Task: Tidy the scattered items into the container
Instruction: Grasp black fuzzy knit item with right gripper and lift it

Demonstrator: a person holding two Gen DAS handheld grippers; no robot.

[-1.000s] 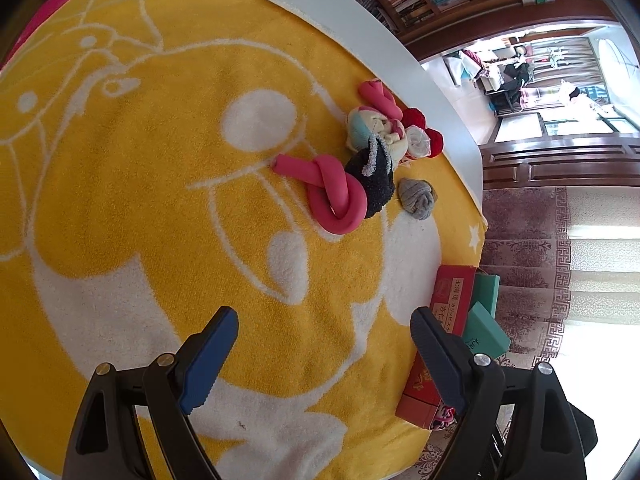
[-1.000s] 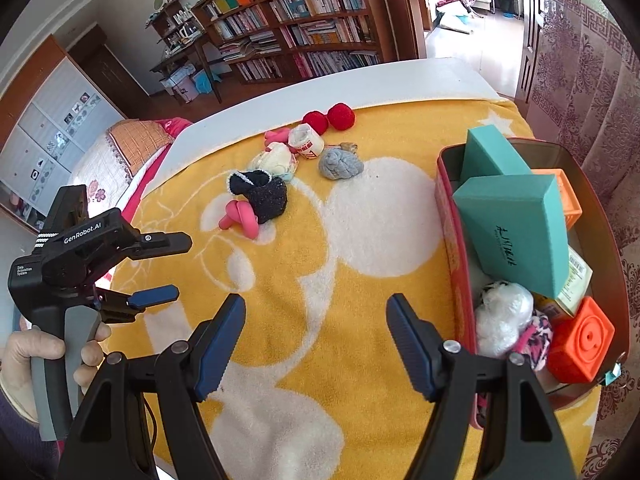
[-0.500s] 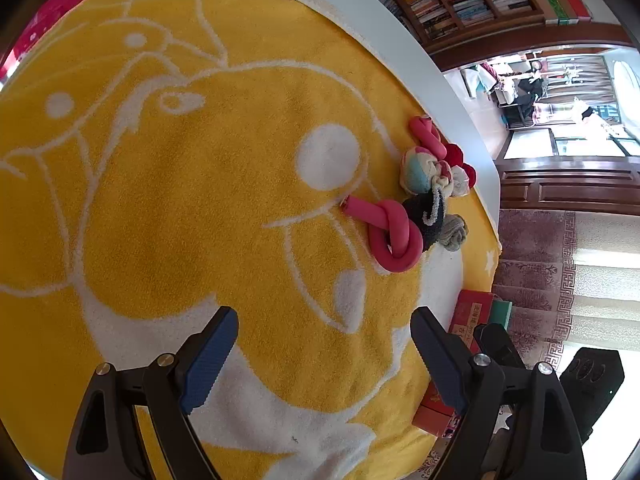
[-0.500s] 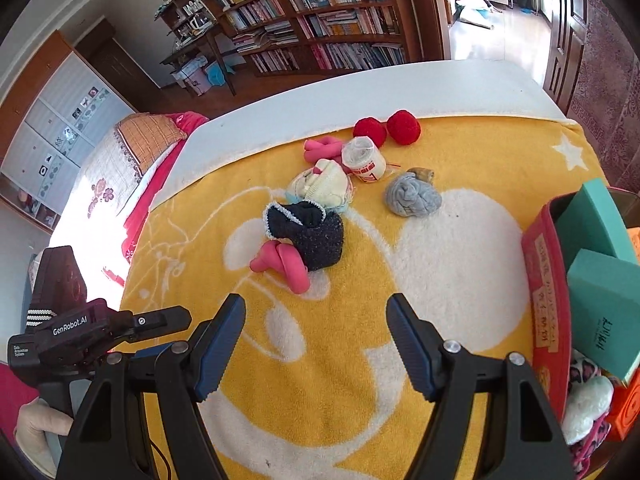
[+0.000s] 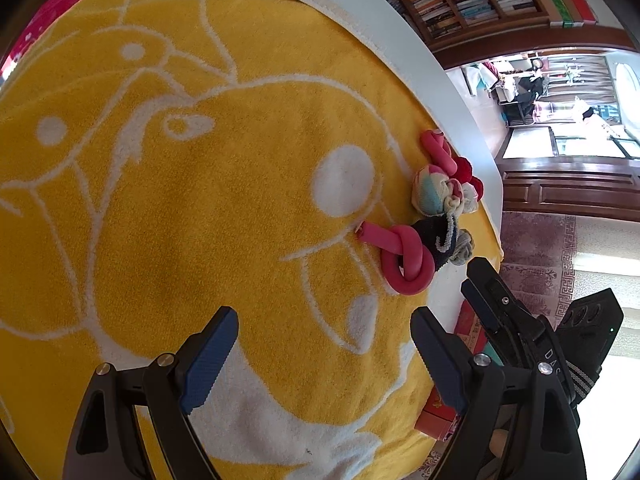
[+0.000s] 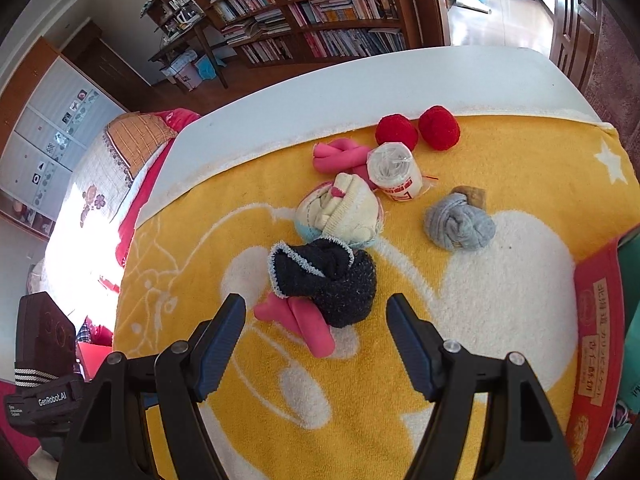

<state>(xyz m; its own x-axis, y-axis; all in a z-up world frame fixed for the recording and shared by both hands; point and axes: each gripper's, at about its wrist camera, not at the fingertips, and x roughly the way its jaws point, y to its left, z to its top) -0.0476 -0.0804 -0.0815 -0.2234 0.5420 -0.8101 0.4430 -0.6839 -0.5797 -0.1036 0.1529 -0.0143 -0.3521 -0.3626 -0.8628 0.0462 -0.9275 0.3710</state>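
Scattered items lie on a yellow blanket (image 6: 520, 168): a black sock bundle (image 6: 332, 280), a pink knotted tube (image 6: 308, 324) under it, a cream sock ball (image 6: 344, 212), a grey sock ball (image 6: 460, 224), a white roll (image 6: 394, 172), two red pompoms (image 6: 438, 128) and another pink knot (image 6: 340, 154). My right gripper (image 6: 316, 344) is open, just short of the black bundle. The red container (image 6: 596, 344) is at the right edge. My left gripper (image 5: 324, 356) is open above bare blanket; the pink knot (image 5: 404, 264) and black bundle (image 5: 436, 240) lie ahead of it.
The blanket covers a white table (image 6: 360, 80) whose far edge is close behind the pompoms. The right gripper's body (image 5: 520, 320) shows in the left wrist view. Bookshelves (image 6: 320, 12) and a bed (image 6: 100, 184) stand beyond the table.
My right gripper has moved from the container toward the pile, now close to the black sock bundle. My left gripper has drawn back from the pile. Both stay open.
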